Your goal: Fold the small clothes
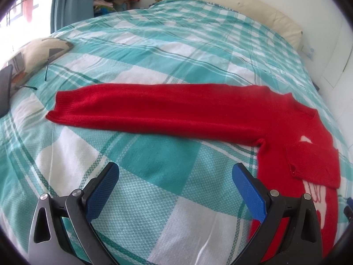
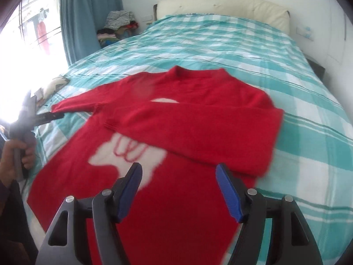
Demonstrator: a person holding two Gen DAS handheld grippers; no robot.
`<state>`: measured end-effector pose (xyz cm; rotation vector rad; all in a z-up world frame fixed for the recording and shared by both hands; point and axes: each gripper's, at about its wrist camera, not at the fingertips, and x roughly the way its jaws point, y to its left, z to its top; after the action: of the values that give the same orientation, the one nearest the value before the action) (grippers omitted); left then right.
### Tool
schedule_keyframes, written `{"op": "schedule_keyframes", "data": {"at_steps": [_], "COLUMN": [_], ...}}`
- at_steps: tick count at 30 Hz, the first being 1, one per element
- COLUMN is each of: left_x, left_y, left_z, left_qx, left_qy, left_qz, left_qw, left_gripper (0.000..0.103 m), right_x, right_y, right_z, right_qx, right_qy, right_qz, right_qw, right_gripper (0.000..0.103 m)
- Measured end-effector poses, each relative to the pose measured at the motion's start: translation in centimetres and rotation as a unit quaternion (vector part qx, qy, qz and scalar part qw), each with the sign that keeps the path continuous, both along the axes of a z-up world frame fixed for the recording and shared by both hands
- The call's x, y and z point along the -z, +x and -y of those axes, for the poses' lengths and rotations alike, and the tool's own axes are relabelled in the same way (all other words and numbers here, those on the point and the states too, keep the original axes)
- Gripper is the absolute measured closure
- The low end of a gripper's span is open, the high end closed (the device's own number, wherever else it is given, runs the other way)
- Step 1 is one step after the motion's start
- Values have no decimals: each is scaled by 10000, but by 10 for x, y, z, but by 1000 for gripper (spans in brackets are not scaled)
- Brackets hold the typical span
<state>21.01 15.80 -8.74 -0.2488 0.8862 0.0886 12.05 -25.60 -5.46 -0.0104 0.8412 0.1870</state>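
Observation:
A red sweater [image 2: 198, 88] with a white figure on its front lies flat on the teal plaid bedspread [image 2: 242, 44]. One sleeve [image 2: 198, 132] is folded across the chest, its cuff [image 1: 313, 165] resting on the body. The other sleeve [image 1: 154, 110] stretches straight out to the side. My right gripper [image 2: 178, 170] hovers open over the sweater's lower front, with nothing between its blue pads. My left gripper [image 1: 175, 170] stands open over bare bedspread, just short of the outstretched sleeve. It also shows in the right wrist view as the left gripper [image 2: 53, 116], held by a hand [image 2: 13, 161].
A patterned cushion [image 1: 37, 53] and a dark flat object [image 1: 5, 88] lie at the bed's left edge. A cream headboard [image 2: 220, 6] closes the far end. A pile of clothes [image 2: 119, 26] sits beside a blue curtain [image 2: 88, 17] near the window.

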Motion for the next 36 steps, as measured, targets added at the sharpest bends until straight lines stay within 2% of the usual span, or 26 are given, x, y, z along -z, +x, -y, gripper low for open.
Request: {"op": "schedule_keyframes", "data": {"at_steps": [5,8,10,18,27,36], "left_x": [14,16,14,17,17,17], "left_y": [3,-1,-5,-4,-3,-4], "left_z": [-13,-20,-22,-21,-16,-12], "left_qx": [-226,-373,-403,-389,-264,-227], "left_qy": [-449,-539,-557,-413,-351,-292], "left_qz": [-280,-275,-221,-299,-333,-332], "left_qw": [9983,9975,9974,9979,9985,9988], "left_gripper": [1,1,1,1,1,1], "right_x": [28,42,44,58,62,62], "right_y": [-45,-67,-74,-70,-70,-70], "right_z": [73,89,89,72,69,68], "right_qx": [1017,1369,1489,1460,1399,1396], "right_qy": [338,606,617,137,64,54], "right_qz": [-267,-220,-101,-111,-121,-126], "right_qw": [9939,9885,9869,9891,9901,9901], "right_gripper": [32,32,32,13,8,7]}}
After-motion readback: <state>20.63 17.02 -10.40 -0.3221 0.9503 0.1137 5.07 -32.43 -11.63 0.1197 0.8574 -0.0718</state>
